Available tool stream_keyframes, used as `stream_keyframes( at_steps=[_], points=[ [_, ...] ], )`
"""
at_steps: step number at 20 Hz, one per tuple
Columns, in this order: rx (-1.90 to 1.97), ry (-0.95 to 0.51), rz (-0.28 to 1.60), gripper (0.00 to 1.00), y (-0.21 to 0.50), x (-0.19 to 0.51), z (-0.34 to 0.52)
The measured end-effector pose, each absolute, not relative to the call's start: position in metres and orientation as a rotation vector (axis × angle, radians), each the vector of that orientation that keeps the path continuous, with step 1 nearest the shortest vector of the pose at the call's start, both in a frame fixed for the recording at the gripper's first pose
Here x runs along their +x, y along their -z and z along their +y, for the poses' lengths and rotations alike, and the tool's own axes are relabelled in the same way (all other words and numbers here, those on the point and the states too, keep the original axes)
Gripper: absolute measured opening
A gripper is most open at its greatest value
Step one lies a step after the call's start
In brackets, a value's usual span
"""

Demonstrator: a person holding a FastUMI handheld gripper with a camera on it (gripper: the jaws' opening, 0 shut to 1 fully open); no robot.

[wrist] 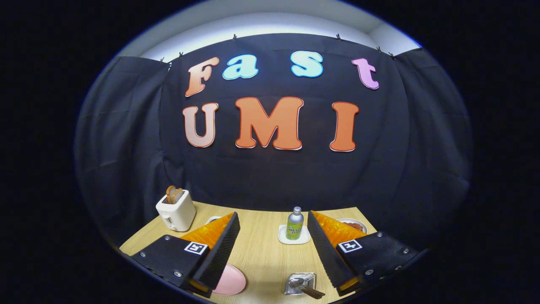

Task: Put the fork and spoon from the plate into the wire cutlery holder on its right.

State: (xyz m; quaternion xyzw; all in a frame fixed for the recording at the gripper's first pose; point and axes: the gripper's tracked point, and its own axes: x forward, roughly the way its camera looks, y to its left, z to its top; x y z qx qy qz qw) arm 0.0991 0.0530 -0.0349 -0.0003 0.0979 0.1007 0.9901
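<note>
Here, fingers [219, 249] wide apart, empty.

A staged recording booth dressed as a kitchen corner: black cloth walls clipped up around a wooden counter [261, 249] that carries a toaster [176, 210] with bread, a bottle [295, 223] on a coaster, plates and a wire cutlery holder [300, 283].

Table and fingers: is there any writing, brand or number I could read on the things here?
On the bottle: a printed label, too small and blurred to read.
On the fingers: a square black-and-white marker on each, a pattern, no words.
On the toaster, pink plate and wire holder: no text visible.
The gripper is open, nothing between its fingers.
</note>
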Motion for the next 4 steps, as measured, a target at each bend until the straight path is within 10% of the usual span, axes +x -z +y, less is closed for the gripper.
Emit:
stream_keyframes(
  at_steps=[4],
  points=[
    [0.048, -0.211, 0.16, 0.97, 0.0217, 0.0995, 0.0603]
  ],
)
